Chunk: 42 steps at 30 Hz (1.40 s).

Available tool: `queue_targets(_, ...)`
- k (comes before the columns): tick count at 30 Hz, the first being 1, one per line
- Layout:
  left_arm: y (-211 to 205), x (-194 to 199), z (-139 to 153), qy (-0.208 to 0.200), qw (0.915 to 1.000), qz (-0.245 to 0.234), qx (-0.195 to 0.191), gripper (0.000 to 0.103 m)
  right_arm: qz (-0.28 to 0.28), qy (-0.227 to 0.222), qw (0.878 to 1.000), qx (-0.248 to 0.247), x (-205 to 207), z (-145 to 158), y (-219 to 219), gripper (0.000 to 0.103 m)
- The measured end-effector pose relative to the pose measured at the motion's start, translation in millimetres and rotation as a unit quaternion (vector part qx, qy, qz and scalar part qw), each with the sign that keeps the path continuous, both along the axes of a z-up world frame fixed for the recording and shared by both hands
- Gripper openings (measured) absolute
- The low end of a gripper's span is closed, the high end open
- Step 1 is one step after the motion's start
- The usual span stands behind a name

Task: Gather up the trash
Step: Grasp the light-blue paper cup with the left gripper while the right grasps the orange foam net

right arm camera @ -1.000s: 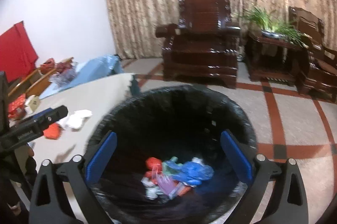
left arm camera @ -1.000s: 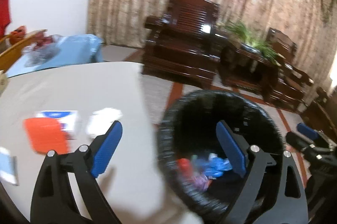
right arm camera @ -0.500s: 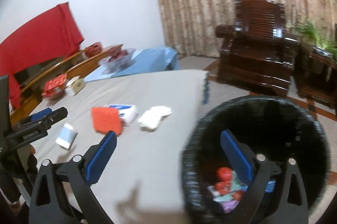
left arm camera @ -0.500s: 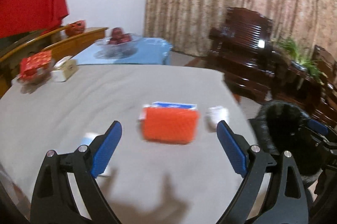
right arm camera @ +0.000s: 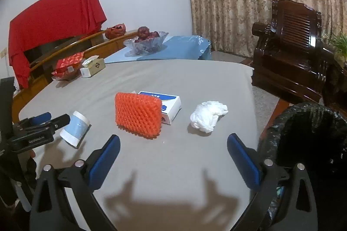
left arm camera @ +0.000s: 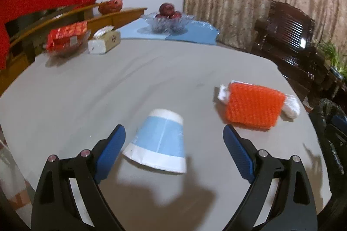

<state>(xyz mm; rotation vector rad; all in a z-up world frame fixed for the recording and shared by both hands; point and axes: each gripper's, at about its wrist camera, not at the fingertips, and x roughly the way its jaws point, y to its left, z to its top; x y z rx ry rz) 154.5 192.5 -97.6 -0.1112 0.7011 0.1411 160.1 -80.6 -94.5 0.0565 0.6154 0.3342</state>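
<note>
A blue and white paper cup (left arm camera: 159,141) lies on its side on the grey table, between the open fingers of my left gripper (left arm camera: 174,149), untouched; it also shows in the right wrist view (right arm camera: 74,131). An orange foam net (right arm camera: 138,114) leans on a white and blue box (right arm camera: 168,106). A crumpled white tissue (right arm camera: 208,116) lies right of them. My right gripper (right arm camera: 173,157) is open and empty above the table's front. The black-lined trash bin (right arm camera: 303,135) stands off the table's right edge.
At the far left of the grey table (right arm camera: 173,76) stand a tissue box (right arm camera: 93,67) and a red package (right arm camera: 67,65). A glass fruit bowl (right arm camera: 147,42) sits on a blue cloth behind. Dark wooden armchairs (right arm camera: 292,53) stand to the right.
Both grippers have swung left from over the bin to over the table. The left gripper has come down around the paper cup. Both stay open.
</note>
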Motion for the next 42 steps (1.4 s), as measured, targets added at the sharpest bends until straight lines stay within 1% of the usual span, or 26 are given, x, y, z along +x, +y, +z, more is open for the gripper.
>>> queue_targets(5,11.1,9.0,-15.5,0.014,0.9997,0.017,-0.01,0.089,-0.001,0.006,1.0,-0.003,8.1,-5.9,5.3,0.097)
queue_targets(14,20.4,32.0,-39.7,0.049,0.9986,0.019,-0.005,0.089,0.002,0.019,1.0,-0.007,19.7,-15.7,10.6,0.097)
queue_targets(19,26.5,42.1,-53.4,0.073,0.997,0.02,-0.014,0.089,0.007,0.028,1.0,-0.012,24.7,-22.3,16.5,0.097)
queue_targets(24,28.5,47.7,-59.7,0.089,0.9957,0.017,-0.019,0.088,0.013,0.033,0.999,-0.013,30.6,-26.2,24.0,0.097)
queue_targets(25,28.5,48.0,-59.9,0.09,0.9956,0.016,-0.019,0.081,0.014,0.034,0.999,-0.012,31.4,-27.0,25.2,0.097)
queue_targets(28,27.8,47.1,-58.8,0.086,0.996,0.014,-0.018,0.072,0.019,0.036,0.999,-0.011,36.4,-27.5,31.7,0.097)
queue_targets(29,28.4,46.2,-58.2,0.083,0.9963,0.013,-0.02,0.066,0.02,0.036,0.999,-0.011,37.3,-27.5,33.5,0.097)
queue_targets(30,28.0,44.7,-57.8,0.081,0.9964,0.012,-0.022,0.063,0.021,0.035,0.999,-0.011,39.5,-27.2,36.2,0.097)
queue_targets(32,29.4,43.6,-56.7,0.077,0.9966,0.015,-0.025,0.054,0.022,0.036,0.999,-0.01,42.1,-27.3,37.4,0.097)
queue_targets(34,32.2,41.7,-53.7,0.071,0.9966,0.018,-0.037,0.048,0.022,0.037,0.999,-0.007,46.5,-28.0,39.1,0.097)
queue_targets(38,29.7,38.0,-43.8,0.053,0.9974,0.019,-0.046,0.042,0.02,0.044,0.999,-0.001,56.5,-29.5,41.9,0.097)
queue_targets(42,22.0,38.6,-30.6,0.036,0.9983,0.007,-0.046,0.041,0.02,0.049,0.999,0.005,71.1,-31.0,43.3,0.097)
